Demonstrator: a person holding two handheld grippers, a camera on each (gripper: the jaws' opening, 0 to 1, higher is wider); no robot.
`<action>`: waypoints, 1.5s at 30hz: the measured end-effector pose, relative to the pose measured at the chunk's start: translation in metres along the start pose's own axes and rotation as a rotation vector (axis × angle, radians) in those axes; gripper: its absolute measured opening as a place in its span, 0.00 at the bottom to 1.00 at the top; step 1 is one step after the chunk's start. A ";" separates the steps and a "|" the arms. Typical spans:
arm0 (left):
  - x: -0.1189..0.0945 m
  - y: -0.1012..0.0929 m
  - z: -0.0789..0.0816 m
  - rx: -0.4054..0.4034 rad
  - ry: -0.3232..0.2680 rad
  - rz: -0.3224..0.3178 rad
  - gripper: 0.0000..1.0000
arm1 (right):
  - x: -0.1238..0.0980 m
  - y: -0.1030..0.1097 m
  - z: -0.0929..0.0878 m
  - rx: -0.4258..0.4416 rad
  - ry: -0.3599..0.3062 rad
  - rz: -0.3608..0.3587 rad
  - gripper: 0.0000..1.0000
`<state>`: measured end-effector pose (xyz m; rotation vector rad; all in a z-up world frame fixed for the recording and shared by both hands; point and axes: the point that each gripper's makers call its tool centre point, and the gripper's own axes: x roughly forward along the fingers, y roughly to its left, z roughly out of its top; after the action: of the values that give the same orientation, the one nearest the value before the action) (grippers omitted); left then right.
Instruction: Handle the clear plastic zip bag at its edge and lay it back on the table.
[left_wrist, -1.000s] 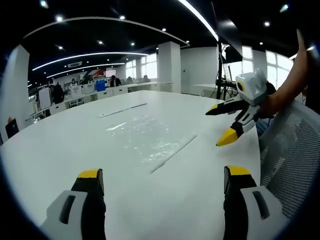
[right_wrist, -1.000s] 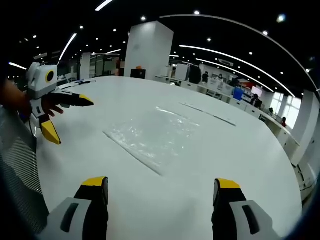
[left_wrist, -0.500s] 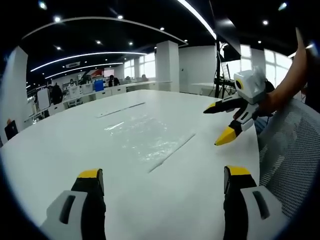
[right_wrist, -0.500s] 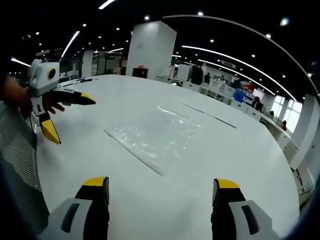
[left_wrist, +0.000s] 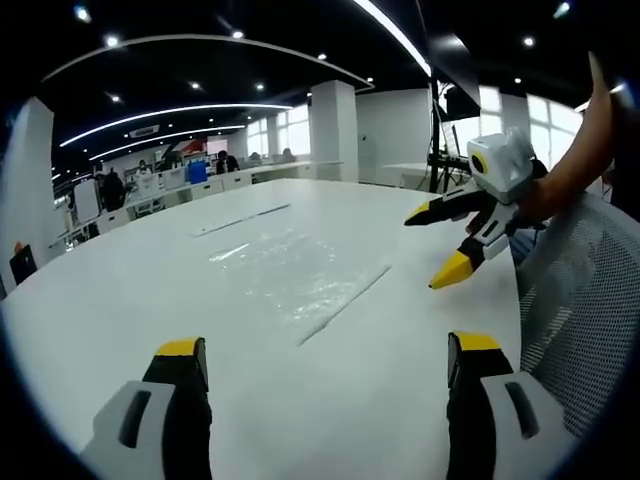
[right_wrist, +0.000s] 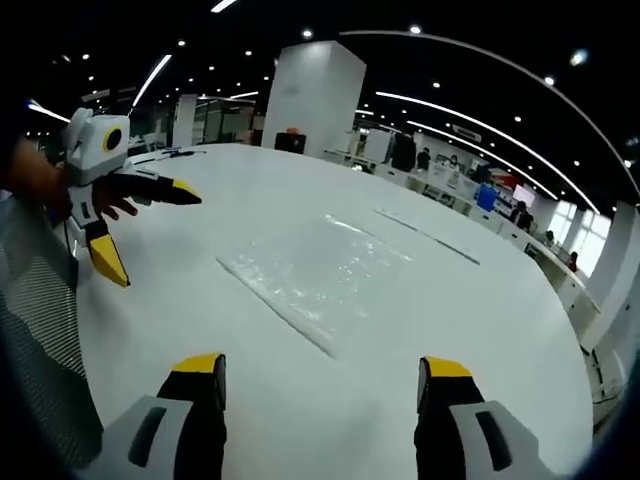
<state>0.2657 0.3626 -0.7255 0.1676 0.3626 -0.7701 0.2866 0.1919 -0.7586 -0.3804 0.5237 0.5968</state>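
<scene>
A: What has changed over the last second?

B: Very little. The clear plastic zip bag (left_wrist: 290, 272) lies flat on the white worktop (left_wrist: 120, 290), just where it lay a second ago. Only the cameras have drifted a touch.

A: And the tools?

B: In the left gripper view the left tool (left_wrist: 325, 365) hangs near the viewer with its jaws wide apart, nothing between them. The right tool (left_wrist: 440, 245) comes in from the right of that view, also spread, its yellow tips above the worktop beside the bag's near right edge and not touching it. It has edged slightly toward the bag since the earlier frame.

A: Does the other camera agree?

B: Yes. In the right gripper view the right tool (right_wrist: 320, 385) is open and empty, with the bag (right_wrist: 315, 280) ahead of it in the middle of the worktop (right_wrist: 480, 320). The left tool (right_wrist: 140, 225) shows at the far left, held in a hand (right_wrist: 45, 185), jaws apart.

A: What does that mean for the task?

B: My reading is that either the bag is already laid back and the tools are hovering clear, or the grasp at the edge has not begun. The frames alone cannot settle which.

A: Anything else about?

B: A mesh chair back (left_wrist: 580, 300) at the right, office desks and people far off.
</scene>
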 end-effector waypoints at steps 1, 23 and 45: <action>0.000 0.000 0.000 0.002 0.002 -0.001 0.98 | -0.001 0.000 0.000 0.007 0.001 0.000 0.75; 0.003 -0.004 -0.006 0.044 0.025 -0.026 0.96 | -0.005 -0.015 0.007 -0.375 0.113 0.057 0.59; 0.002 -0.007 -0.002 0.061 0.026 -0.023 0.92 | 0.016 -0.014 0.028 -0.721 0.129 0.139 0.48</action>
<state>0.2617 0.3571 -0.7278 0.2315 0.3660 -0.8029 0.3160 0.2014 -0.7426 -1.0768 0.4462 0.8942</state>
